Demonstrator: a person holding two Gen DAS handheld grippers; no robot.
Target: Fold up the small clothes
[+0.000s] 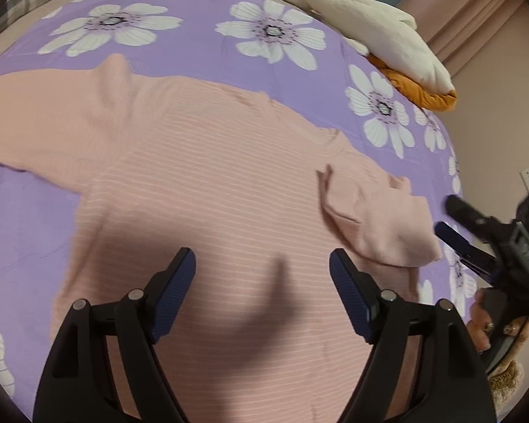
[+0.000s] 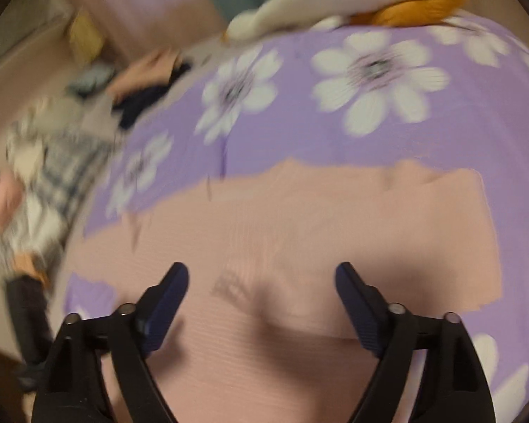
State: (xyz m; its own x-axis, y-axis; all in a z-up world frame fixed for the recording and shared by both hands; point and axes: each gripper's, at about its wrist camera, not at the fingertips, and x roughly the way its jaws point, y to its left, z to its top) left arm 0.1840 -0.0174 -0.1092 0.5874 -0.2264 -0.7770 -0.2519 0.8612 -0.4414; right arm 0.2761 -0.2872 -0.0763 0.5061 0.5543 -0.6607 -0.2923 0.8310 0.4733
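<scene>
A small pink striped top (image 1: pixel 208 190) lies spread flat on a purple flowered sheet (image 1: pixel 201 56). One sleeve stretches out to the left, the other sleeve (image 1: pixel 381 222) is folded in at the right. My left gripper (image 1: pixel 262 268) is open and empty, hovering over the top's lower body. My right gripper (image 1: pixel 444 216) shows at the right edge of the left wrist view, just beyond the folded sleeve. In the blurred right wrist view my right gripper (image 2: pixel 261 278) is open and empty above the pink top (image 2: pixel 299 225).
A white and orange plush toy (image 1: pixel 381 31) lies at the far right edge of the bed. A pile of other clothes (image 2: pixel 53 162) sits beyond the sheet in the right wrist view. Pink curtains (image 1: pixel 483 24) and a wall stand to the right.
</scene>
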